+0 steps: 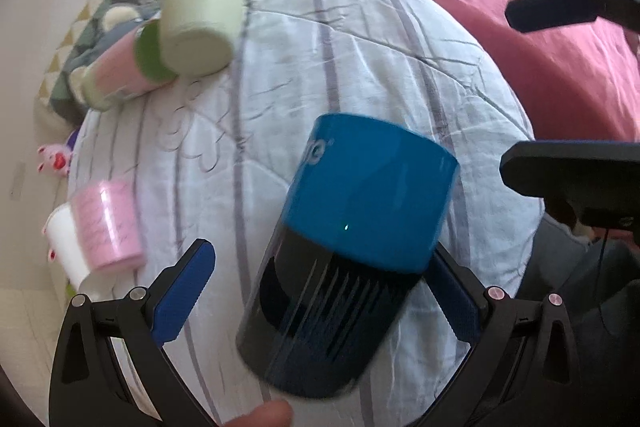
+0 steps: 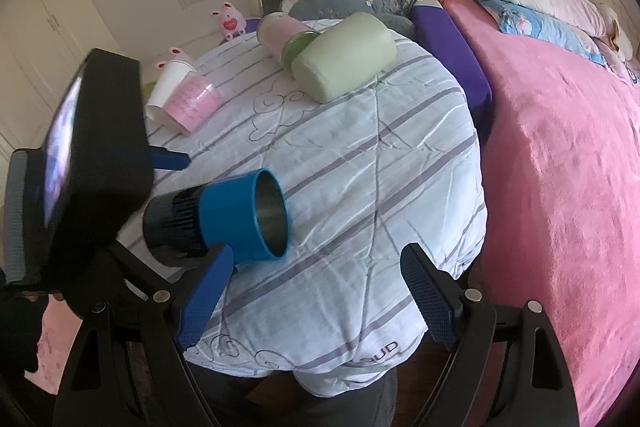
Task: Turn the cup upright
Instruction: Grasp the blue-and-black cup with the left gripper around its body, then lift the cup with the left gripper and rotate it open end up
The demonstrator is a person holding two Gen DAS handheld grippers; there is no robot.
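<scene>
Straddling the blue cup [image 1: 360, 239] with my left gripper [image 1: 320, 303], fingers wide and not clamped: it lies on its side on the quilted bench [image 2: 360, 187], mouth outward, for righting. Right gripper [image 2: 320, 303] waits spread, holding nothing.

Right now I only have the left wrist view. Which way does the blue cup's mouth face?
Observer: The blue cup lies on its side, with its mouth toward the bed.
Operator: Anything inside it?
Observer: No. The right wrist view looks into the mouth and shows only bare steel.
Operator: Where's the right claw?
Observer: The right claw is open and empty. Its left finger overlaps the blue cup's lower edge in the picture, and I cannot tell if they touch.
</scene>
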